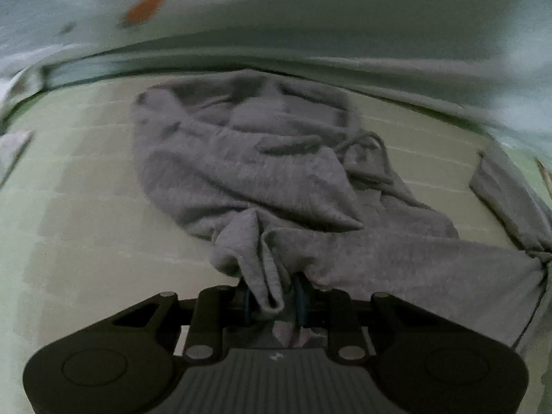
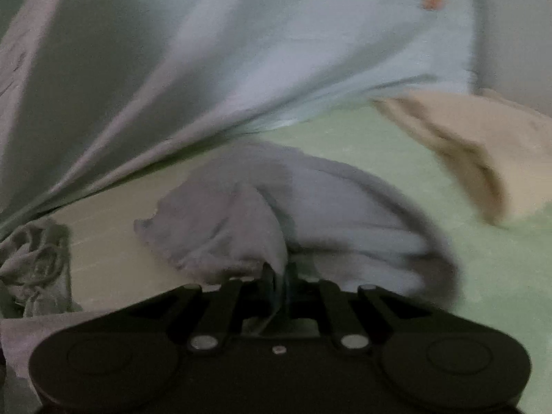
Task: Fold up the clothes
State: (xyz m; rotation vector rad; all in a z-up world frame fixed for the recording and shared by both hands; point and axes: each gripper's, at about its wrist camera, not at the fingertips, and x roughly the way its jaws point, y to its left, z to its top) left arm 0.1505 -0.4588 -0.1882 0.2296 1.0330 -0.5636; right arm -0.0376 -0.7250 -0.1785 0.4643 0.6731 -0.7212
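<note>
A grey knitted garment [image 1: 248,158] with a drawstring [image 1: 365,151] lies crumpled on a pale green bedsheet [image 1: 76,207]. My left gripper [image 1: 272,293] is shut on a bunched edge of the garment near the bottom middle of the left wrist view, and the cloth stretches off to the right. In the right wrist view my right gripper [image 2: 279,276] is shut on another fold of the grey garment [image 2: 310,207], which bulges just ahead of the fingers. The drawstring part [image 2: 38,262] shows at the far left there. Both views are blurred.
A pale blue sheet or curtain [image 2: 241,51] with an orange spot [image 2: 433,1] hangs along the far edge of the bed. A cream pillow [image 2: 483,151] lies at the right in the right wrist view. Bare sheet [image 2: 483,276] extends to the right.
</note>
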